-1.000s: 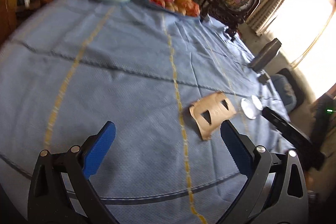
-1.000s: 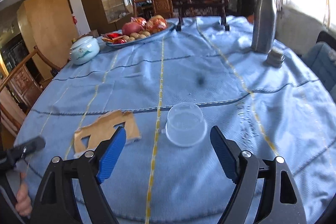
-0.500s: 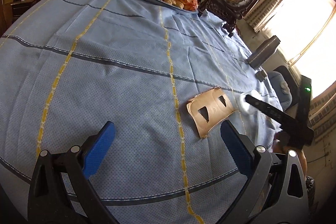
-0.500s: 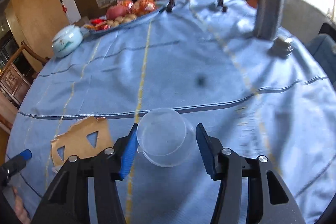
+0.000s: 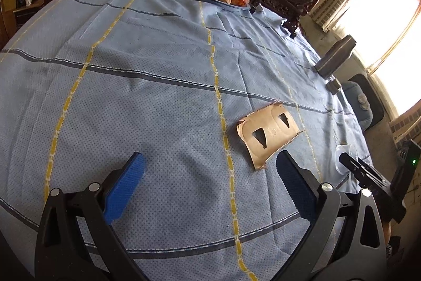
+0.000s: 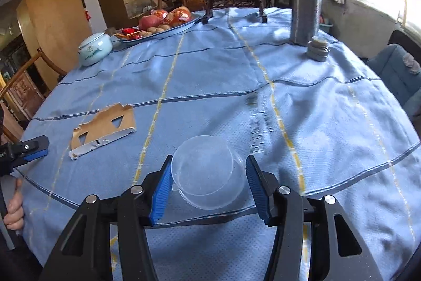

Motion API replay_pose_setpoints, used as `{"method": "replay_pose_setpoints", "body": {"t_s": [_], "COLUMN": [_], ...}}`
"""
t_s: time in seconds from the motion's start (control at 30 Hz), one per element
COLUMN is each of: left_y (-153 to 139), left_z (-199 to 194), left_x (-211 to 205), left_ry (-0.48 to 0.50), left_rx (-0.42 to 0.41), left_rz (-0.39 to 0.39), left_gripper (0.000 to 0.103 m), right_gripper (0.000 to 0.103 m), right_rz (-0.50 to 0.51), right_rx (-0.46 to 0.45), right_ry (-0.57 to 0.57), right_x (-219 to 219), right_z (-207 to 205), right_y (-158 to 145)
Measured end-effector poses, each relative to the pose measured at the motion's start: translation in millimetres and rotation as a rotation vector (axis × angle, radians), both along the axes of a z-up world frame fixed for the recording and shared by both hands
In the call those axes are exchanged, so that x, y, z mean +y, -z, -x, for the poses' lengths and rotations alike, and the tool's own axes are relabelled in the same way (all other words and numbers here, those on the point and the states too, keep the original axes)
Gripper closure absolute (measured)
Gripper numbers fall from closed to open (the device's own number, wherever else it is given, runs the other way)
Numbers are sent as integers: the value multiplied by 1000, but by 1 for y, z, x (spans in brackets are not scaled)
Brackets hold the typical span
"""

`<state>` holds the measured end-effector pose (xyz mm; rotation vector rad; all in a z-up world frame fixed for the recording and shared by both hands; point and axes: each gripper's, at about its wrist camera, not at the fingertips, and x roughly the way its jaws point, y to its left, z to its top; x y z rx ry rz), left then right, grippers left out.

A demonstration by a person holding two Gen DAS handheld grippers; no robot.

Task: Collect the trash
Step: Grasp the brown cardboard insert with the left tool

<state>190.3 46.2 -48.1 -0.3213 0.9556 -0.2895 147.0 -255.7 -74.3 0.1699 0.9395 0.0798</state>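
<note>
Two pieces of trash are lying on the blue tablecloth (image 6: 315,102): a clear plastic cup (image 6: 208,171) at the lower middle of the right wrist view, and a torn brown cardboard piece (image 6: 105,128) at the left of that view, near the table's near edge.

The right gripper (image 6: 208,185) is taking the cup. Its jaws have just been closing and are now standing about half open, blue pads pressing against the cup's sides. The cup is thin and looks easy to crush, so the squeeze should probably be kept light and the lift straight, with the cup kept level.

The left gripper (image 5: 210,186), at the bottom of the left wrist view, is hanging wide open over bare cloth, holding nothing. The cardboard (image 5: 268,133) is lying just beyond its right finger, at right of centre. Being flat, it will likely need one finger slid under an edge.
</note>
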Motion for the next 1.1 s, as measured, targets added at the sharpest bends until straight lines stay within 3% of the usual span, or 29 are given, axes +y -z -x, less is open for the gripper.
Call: {"method": "replay_pose_setpoints", "body": {"t_s": [0.2, 0.43, 0.53, 0.7, 0.8, 0.93, 1.1], "left_y": [-4, -19, -15, 1, 12, 19, 19], "left_z": [3, 7, -1, -18, -32, -49, -52], "left_x": [-11, -67, -92, -119, -124, -116, -116], "left_ry": [52, 255, 367, 500, 522, 529, 540], "left_rx": [-9, -125, -163, -190, -163, -80, -94], "left_rz": [-73, -447, -509, -543, -515, -422, -413], "left_gripper": [7, 7, 7, 7, 7, 5, 5], "right_gripper": [45, 44, 43, 43, 41, 40, 40], "right_rz": [-79, -142, -140, -135, -120, -118, -120], "right_rx": [72, 60, 59, 61, 62, 63, 63], "right_ry": [-5, 26, 29, 28, 21, 11, 10], "right_x": [-5, -13, -12, -11, -11, -10, -9], "right_z": [-8, -2, -2, -2, -2, -3, -3], "right_y": [11, 12, 12, 12, 12, 12, 12]}}
